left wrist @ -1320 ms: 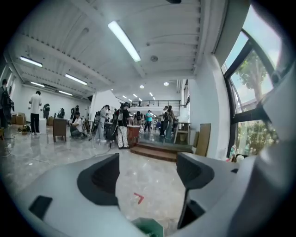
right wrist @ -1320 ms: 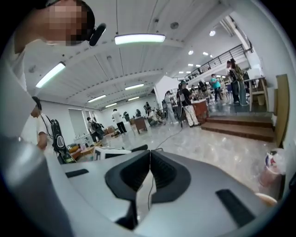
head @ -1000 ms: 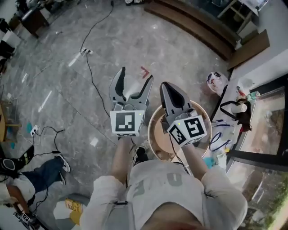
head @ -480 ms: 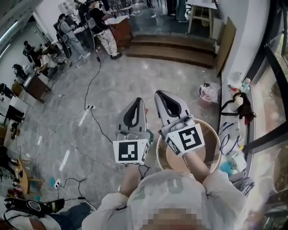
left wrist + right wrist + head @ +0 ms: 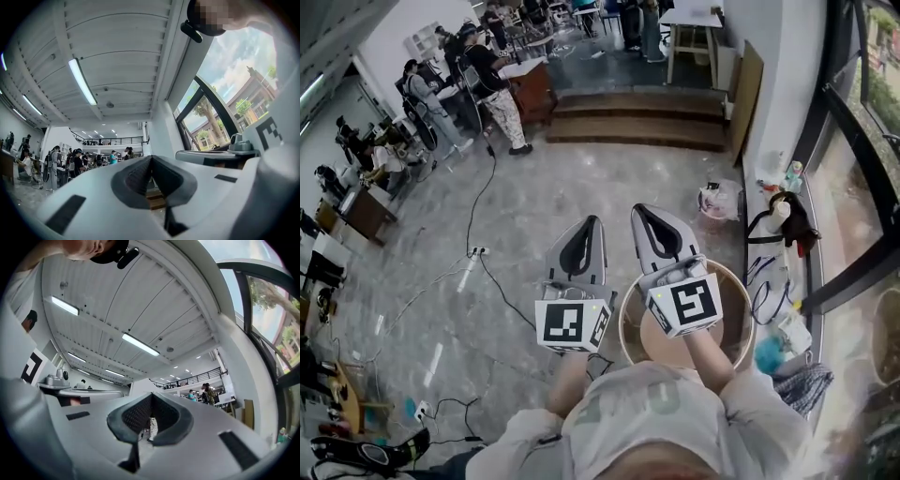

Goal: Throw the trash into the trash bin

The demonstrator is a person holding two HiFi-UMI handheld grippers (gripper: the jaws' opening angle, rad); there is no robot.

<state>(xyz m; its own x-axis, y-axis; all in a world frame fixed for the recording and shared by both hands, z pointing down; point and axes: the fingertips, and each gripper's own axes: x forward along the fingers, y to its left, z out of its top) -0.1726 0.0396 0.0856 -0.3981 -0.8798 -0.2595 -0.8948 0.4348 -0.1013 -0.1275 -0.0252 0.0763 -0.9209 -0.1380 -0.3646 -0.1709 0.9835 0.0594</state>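
The left claw has its jaws pressed fully together, and nothing is between them. The right claw is closed in the same way and also holds nothing. The round trash bin stands on the grey floor, directly under the right claw. The left claw is just beside the bin, over the floor.

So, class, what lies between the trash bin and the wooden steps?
Bare grey floor, in the head view, between trash bin and wooden steps. The right gripper overlaps its near end, and a bag lies off to one side.
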